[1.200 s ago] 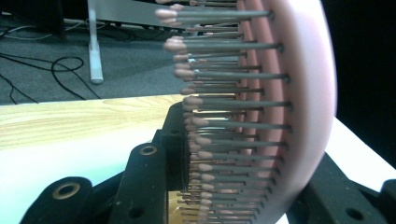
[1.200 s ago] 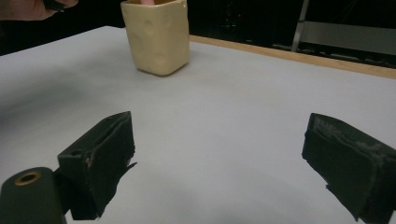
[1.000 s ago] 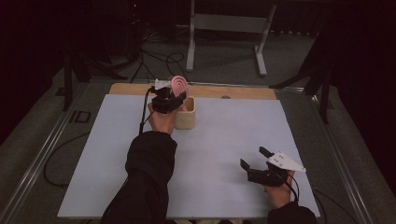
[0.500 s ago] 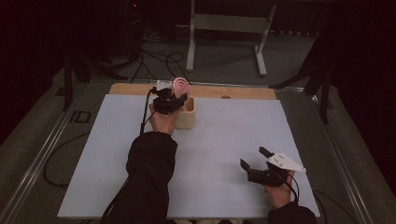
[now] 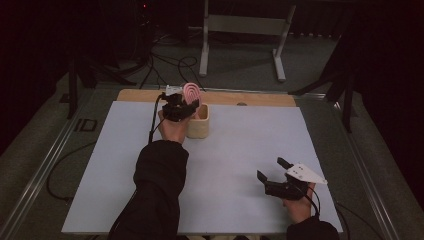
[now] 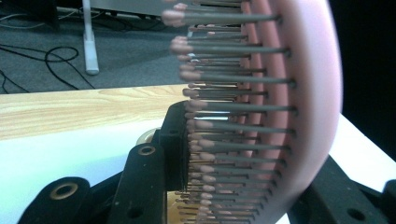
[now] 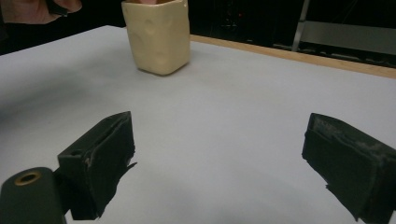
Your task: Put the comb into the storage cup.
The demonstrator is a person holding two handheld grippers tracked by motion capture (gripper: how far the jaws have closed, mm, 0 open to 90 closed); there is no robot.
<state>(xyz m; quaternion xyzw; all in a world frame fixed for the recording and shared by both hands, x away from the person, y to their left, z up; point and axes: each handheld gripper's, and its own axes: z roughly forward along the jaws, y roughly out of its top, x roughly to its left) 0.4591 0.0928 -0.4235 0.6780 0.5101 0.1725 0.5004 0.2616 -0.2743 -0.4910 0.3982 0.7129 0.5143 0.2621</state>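
Jaws of the left gripper (image 5: 186,107) clamped on a pink hairbrush (image 5: 192,92), one black jaw against the bristle side, the other against the smooth pink back. Seen close in the left gripper view: hairbrush (image 6: 280,116) standing roughly upright, grey bristles with pink tips pointing toward the left jaw, lower part of the head sunk between the jaws. Held right above the cream cup (image 5: 198,123), head of the brush rising over the cup's far rim, the handle not visible, so whether it reaches into the cup cannot be told. Left hand and black sleeve (image 5: 159,190) stretched forward, just left of the cup. Cup itself upright on the white table cover (image 5: 115,165), near the strip of bare wooden edge (image 5: 260,98) behind it.

Further right, well apart from the cup and nearer the person: right gripper (image 5: 272,171) held low over the white cover, grey three-cornered plate on top, jaws spread wide with nothing between them. Same state confirmed in the right gripper view: two black jaws parted, bare white cover between them, right gripper (image 7: 219,158) aimed toward the cup (image 7: 157,36), which stands ahead and to the left in that view, its dimpled cream wall facing the camera. Behind the cup, beyond the table: cables on a dark floor and a pale metal stand (image 5: 245,35).
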